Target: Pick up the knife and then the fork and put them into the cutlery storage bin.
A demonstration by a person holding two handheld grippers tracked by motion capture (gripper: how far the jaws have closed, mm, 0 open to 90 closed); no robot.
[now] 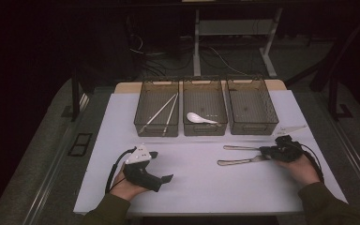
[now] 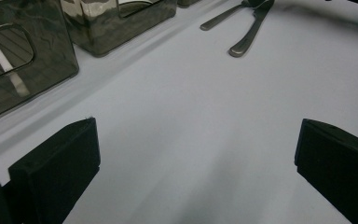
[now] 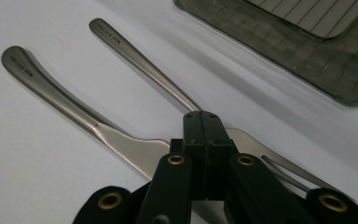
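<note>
High view: three smoky translucent plastic bins (image 1: 205,79) on white tabletop (image 1: 192,187); white chopsticks (image 1: 161,112) sorted left, white ceramic spoon (image 1: 200,118) middle, right bin bare. Left tongs (image 1: 161,166) idle.

Left gripper view: tongs spread over bare tabletop.

Right gripper view: right tongs (image 3: 203,122) pressed together over steel fork (image 3: 140,65) neck, beside steel knife (image 3: 70,102); grip uncertain. Both utensils unsorted.

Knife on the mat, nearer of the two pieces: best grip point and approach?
Take the knife at the narrow neck where handle meets blade, coming straight down from above. It lies flat on the mat, so the jaws must straddle it across its width, and the neck is its thinnest part. The fork angles in close at the blade end, so stay toward the handle side, where the gap widens.
</note>
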